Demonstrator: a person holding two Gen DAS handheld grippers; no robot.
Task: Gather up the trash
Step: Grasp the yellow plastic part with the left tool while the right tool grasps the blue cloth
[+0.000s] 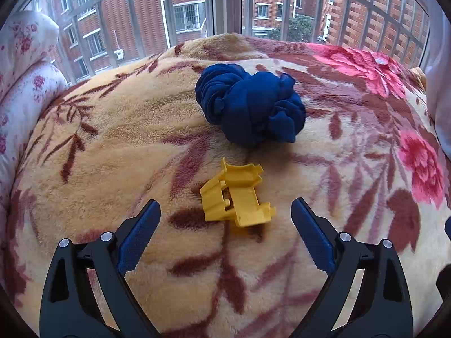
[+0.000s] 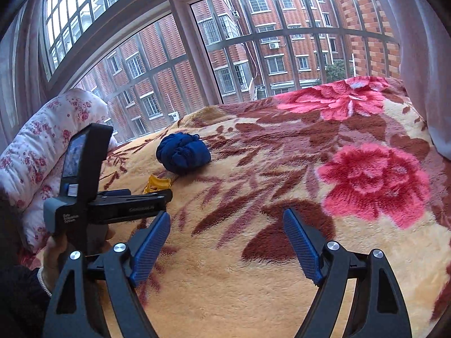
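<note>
— Yellow plastic, that broken piece (image 1: 236, 195) on the blanket (image 1: 112, 146). It lies just ahead of the left gripper (image 1: 225, 217), roughly in line with the gap between the spread jaws, nothing in them.

— And the blue thing?

— A bunched cloth (image 1: 249, 104), dark blue, a little farther up the blanket toward the window (image 1: 197, 8), near the yellow piece but not touching it. From the right wrist view the yellow piece (image 2: 156, 183) is half hidden behind the left tool.

— The right gripper?

— The right gripper (image 2: 227, 239) has its jaws standing wide and empty over bare blanket, well apart from both items. It isn't lined up on anything.

— How would the yellow piece handle?

— I'd judge it light and stiff, hard plastic with thin walls and jagged tabs. Smooth faces could slip, and on that deep pile it may tip or sink when pushed. I'd pinch across the flat channel in the middle, not the little prongs at the ends, which look as if they could snap.

— And the cloth?

— Soft, light, squashes easily. Any bite into the middle of the wad should hold, though a loose fold might trail out. Close well down on it so the ribbed pads catch several layers.

— Where does the trash go?

— No bin shows in either view, so I can't say.
</note>
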